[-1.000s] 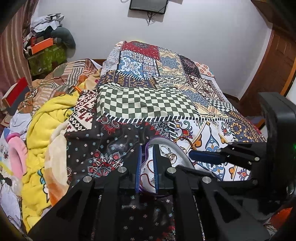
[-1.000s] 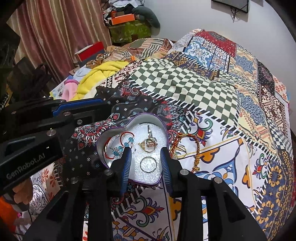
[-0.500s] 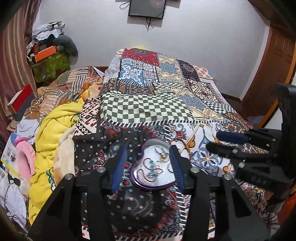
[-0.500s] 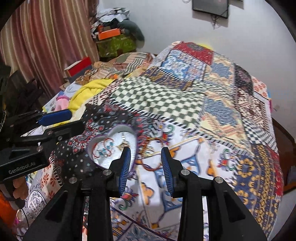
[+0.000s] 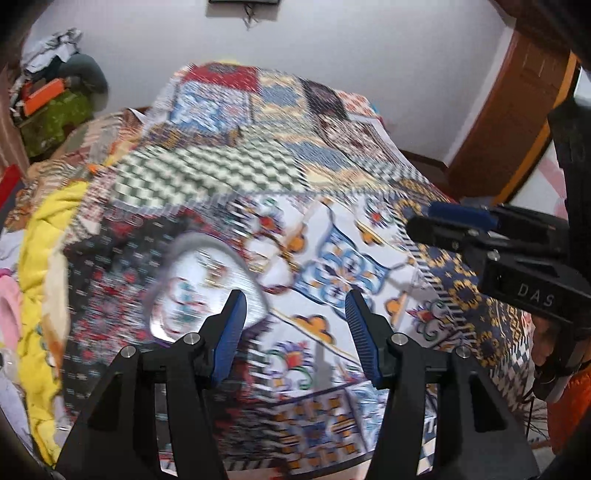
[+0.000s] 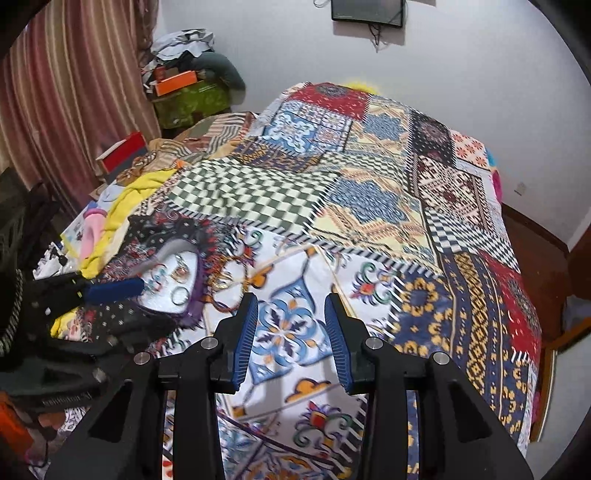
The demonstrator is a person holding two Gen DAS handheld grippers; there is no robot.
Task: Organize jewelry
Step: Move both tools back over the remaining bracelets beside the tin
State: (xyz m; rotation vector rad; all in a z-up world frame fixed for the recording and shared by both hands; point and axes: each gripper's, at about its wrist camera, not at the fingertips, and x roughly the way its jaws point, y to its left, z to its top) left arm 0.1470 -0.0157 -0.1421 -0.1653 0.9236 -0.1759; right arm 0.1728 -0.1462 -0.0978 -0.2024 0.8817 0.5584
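The heart-shaped tray (image 6: 173,280) on the bed (image 6: 369,221) held rings and earrings. Only the right view showed beaded bracelets (image 6: 229,280) beside it. Both the left tongs (image 5: 295,332) and the right tongs (image 6: 291,332) were released, empty.

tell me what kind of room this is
Most likely a bedroom in a home: a bed under a patchwork bedspread, striped curtains, a screen on the wall, and clothes piled in the corner.
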